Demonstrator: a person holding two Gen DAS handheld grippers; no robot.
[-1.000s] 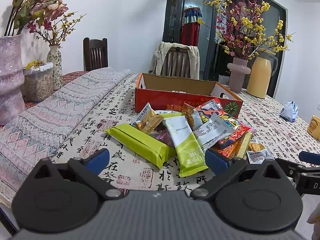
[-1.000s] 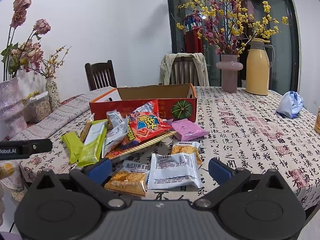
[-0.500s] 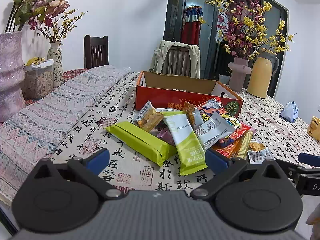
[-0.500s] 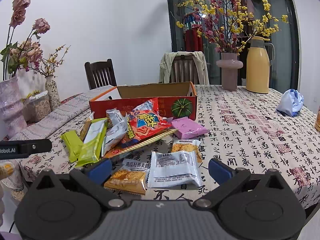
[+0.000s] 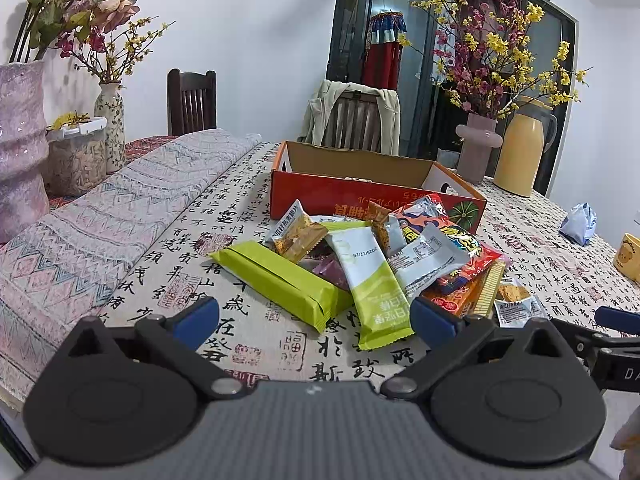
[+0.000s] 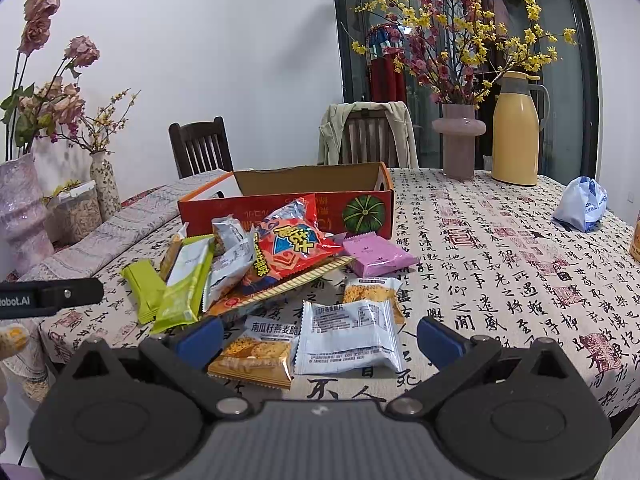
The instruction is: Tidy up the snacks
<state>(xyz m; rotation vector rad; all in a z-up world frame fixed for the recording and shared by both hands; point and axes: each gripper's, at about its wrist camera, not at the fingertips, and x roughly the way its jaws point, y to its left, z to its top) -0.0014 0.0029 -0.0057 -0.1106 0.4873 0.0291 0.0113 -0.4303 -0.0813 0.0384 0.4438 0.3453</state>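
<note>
A heap of snack packets point(image 5: 376, 256) is seen at the centre of both frames, spilled just in front of the red cardboard box point(image 6: 320, 184), presumably so that packets can be lifted straight into it. The left gripper point(image 5: 314, 316) is held low before the green bars, jaws spread wide and nothing gripped. The right gripper point(image 6: 320, 336) is likewise held apart around a white packet point(image 6: 348, 338), not touching it. The box's inside is mostly hidden; it may hold little.
</note>
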